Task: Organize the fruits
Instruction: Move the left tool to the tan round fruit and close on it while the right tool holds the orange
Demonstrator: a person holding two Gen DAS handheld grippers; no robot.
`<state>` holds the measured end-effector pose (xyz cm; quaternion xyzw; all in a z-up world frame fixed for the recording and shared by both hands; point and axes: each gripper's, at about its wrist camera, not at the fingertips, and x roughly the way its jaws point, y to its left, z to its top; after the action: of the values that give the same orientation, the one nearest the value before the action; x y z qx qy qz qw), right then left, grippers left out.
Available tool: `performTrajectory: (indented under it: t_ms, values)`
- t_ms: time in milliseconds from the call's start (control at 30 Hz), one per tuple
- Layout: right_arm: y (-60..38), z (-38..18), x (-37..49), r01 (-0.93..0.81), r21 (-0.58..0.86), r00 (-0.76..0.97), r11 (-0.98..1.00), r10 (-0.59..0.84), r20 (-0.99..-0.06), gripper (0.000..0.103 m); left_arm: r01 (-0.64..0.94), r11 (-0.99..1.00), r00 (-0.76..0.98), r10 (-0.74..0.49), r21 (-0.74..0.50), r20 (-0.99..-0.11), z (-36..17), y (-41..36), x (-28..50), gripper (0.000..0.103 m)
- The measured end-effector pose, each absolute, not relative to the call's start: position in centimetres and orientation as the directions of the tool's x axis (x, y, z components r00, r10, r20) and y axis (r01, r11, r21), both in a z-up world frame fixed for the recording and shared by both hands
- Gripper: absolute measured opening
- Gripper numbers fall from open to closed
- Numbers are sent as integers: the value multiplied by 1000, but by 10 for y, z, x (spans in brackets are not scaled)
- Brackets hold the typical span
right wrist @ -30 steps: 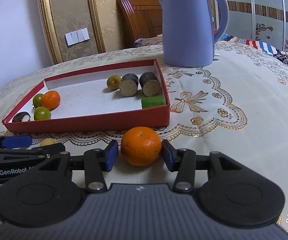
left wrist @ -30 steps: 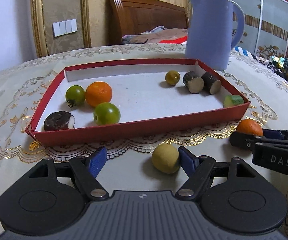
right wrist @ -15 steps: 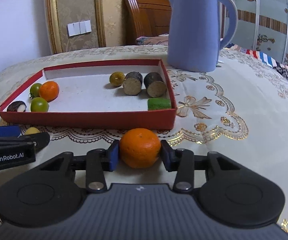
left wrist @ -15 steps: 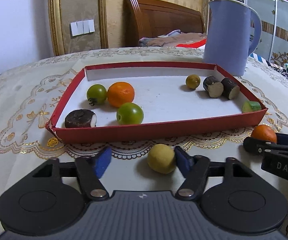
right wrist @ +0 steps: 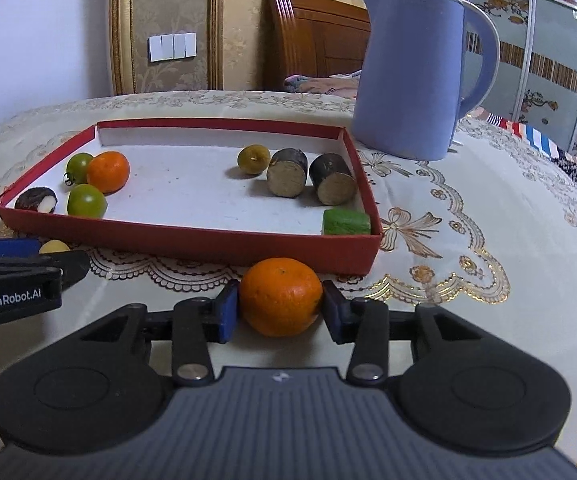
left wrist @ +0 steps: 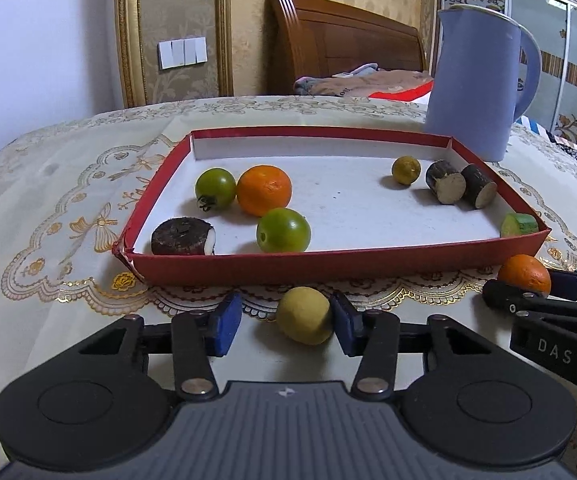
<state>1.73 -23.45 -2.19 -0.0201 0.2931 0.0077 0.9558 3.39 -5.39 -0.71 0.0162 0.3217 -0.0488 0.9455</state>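
1. The right tool [right wrist: 281, 307] is clamped on an orange [right wrist: 281, 297], both pads touching its sides; the fruit sits on the bench just short of the red tray [right wrist: 192, 245], presumably so it can be lifted over the near wall.
2. The left tool [left wrist: 284, 320] is closing around a pale yellow fruit [left wrist: 304, 315]: one pad touches it, the other stands clear (no firm grip yet).
3. Beyond both tools the tray holds green tomatoes, another orange [left wrist: 263, 189] and cut pieces.
4. The tray's near wall stands in the way; the blue kettle [right wrist: 412, 72] stands well beyond.
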Motion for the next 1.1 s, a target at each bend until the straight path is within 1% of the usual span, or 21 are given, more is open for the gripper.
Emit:
performTrajectory:
  t_ms: [467, 567, 833, 933, 1033, 1067, 1100]
  values:
    - [-228, -22, 24, -10, 5, 826, 1000, 11, -564, 41, 102, 995, 790, -83, -3, -608, -7, -54, 34, 48]
    - [-225, -22, 25, -7, -12, 826, 1000, -1, -564, 41, 102, 995, 790, -83, -4, -608, -7, -54, 35, 48]
    - [-227, -22, 23, -14, 15, 832, 1000, 20, -554, 41, 104, 995, 794, -83, 0, -602, -6, -53, 33, 48]
    - [-228, -21, 19, -19, 25, 841, 1000, 29, -540, 41, 114, 993, 798, -92, 0, -595, -5, -54, 31, 37]
    - [-227, -19, 14, -22, 16, 853, 1000, 27, -522, 41, 117, 993, 807, -81, 24, -584, -4, -57, 28, 36]
    - [-227, -19, 14, -25, 13, 853, 1000, 28, -521, 41, 122, 992, 807, -83, 26, -585, -5, -57, 28, 31]
    - [-227, -19, 13, -27, 14, 854, 1000, 30, -520, 41, 127, 992, 805, -89, 23, -587, -5, -58, 28, 30]
